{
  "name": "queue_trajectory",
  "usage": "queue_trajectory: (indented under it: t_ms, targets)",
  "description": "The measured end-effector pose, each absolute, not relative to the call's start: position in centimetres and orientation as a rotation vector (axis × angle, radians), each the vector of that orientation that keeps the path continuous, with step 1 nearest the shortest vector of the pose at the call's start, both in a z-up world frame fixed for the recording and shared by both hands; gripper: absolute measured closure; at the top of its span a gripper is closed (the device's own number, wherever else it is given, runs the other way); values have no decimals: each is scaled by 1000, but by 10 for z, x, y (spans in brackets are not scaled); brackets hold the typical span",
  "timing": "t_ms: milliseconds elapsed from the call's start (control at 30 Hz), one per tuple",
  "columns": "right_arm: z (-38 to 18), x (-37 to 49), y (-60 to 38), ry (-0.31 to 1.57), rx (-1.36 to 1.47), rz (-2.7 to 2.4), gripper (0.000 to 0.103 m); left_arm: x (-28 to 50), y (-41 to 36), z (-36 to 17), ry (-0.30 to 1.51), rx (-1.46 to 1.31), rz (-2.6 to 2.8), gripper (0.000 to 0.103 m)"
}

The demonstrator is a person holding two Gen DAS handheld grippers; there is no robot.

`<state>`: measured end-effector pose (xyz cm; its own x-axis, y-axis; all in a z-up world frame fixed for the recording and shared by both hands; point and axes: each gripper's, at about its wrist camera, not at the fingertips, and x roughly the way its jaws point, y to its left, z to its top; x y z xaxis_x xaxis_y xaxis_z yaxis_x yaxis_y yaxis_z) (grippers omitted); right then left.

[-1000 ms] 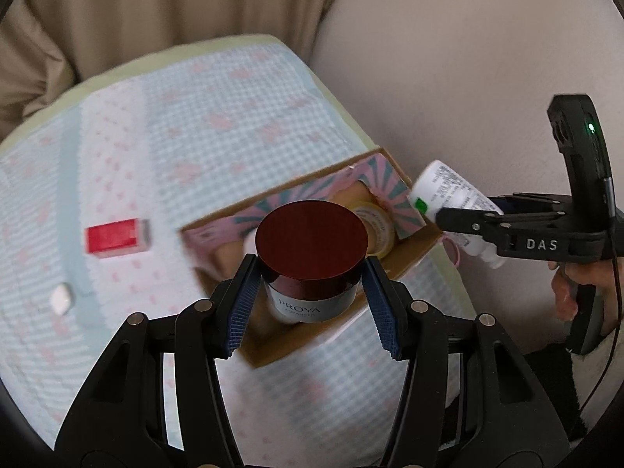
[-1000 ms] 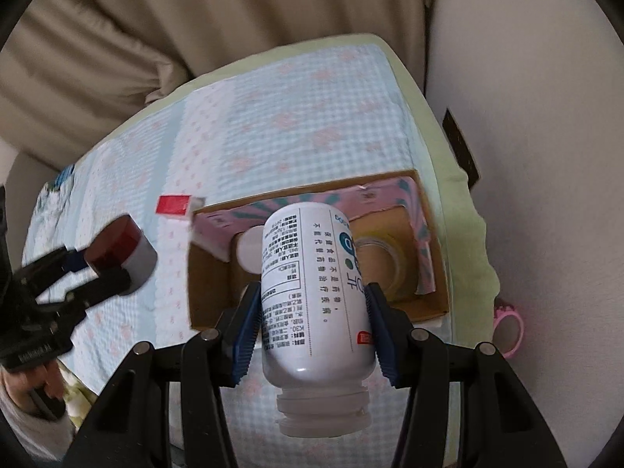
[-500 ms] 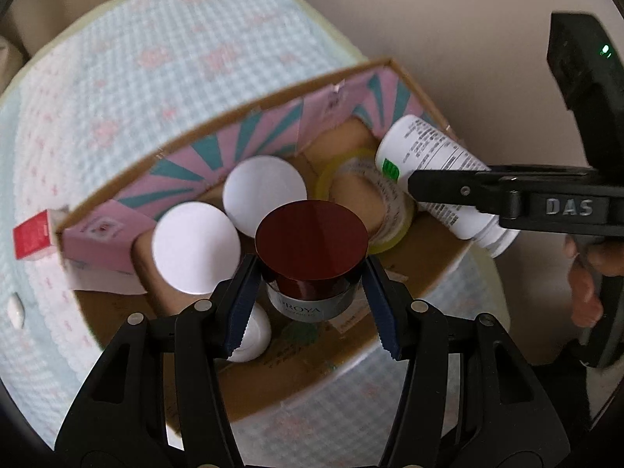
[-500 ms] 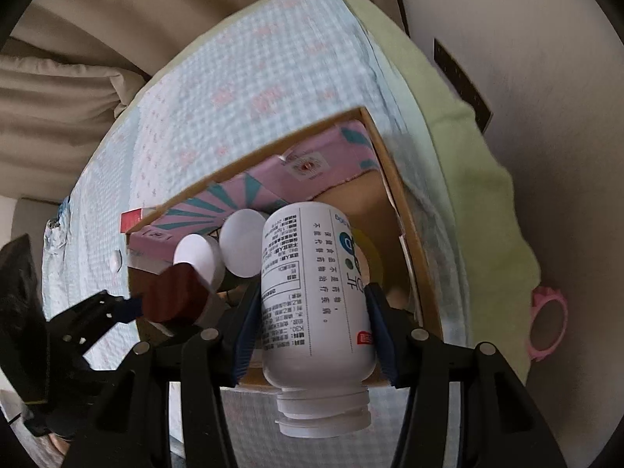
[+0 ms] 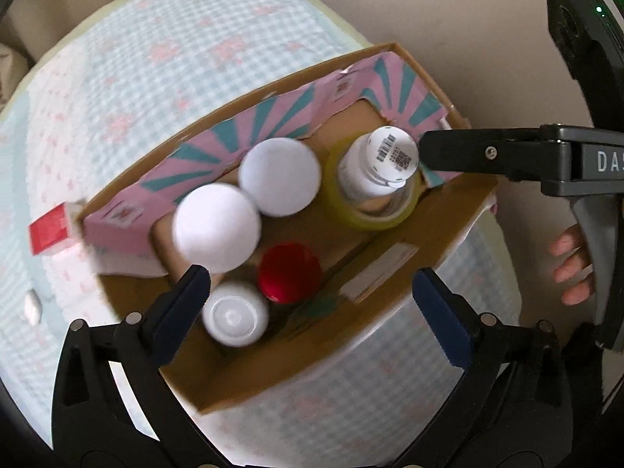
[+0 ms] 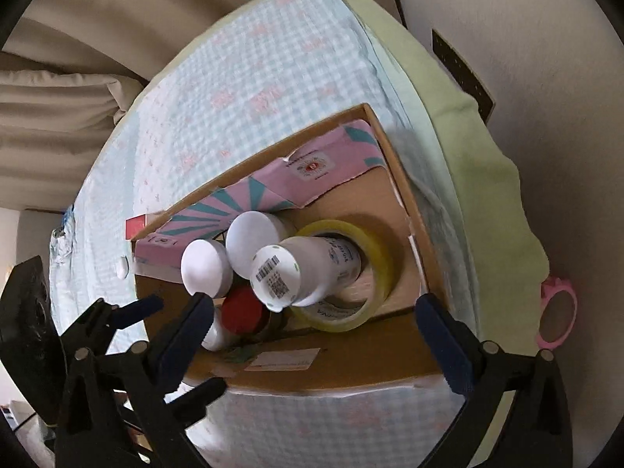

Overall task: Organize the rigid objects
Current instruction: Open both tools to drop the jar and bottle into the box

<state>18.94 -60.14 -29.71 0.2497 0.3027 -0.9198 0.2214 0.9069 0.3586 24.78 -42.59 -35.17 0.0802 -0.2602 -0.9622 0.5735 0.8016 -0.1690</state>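
Right wrist view: the white bottle [image 6: 308, 269] stands inverted inside the tape roll [image 6: 351, 269] in the cardboard box [image 6: 394, 179], both grippers opening empty, so it may topple onto the red-lidded jar [image 6: 243, 312].

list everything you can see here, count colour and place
box: 1, brown cardboard with pink and teal flaps, on the checked cloth
white lids: 2, white, side by side at the box's far side
bottle: 1, white, barcode end up, standing inside the tape roll
tape roll: 1, yellow, lying flat in the box
red-lid jar: 1, in the box, near side
capped bottle: 1, white, in the box beside the red-lid jar
red carton: 1, on the cloth outside the box
cloth: 1, pale blue check
pink ring: 1, on the floor
left gripper: black, blue pads, jaws opening, nothing between
right gripper: same, jaws opening, nothing between
fingers: on the right gripper's handle
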Motion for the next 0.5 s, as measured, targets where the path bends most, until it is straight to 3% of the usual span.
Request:
queue_trajectory:
  t_ms: [500]
  targets:
    - [-244, 168, -565, 1277, 340, 1, 0, 224, -354, -282, 1243, 205, -545, 0]
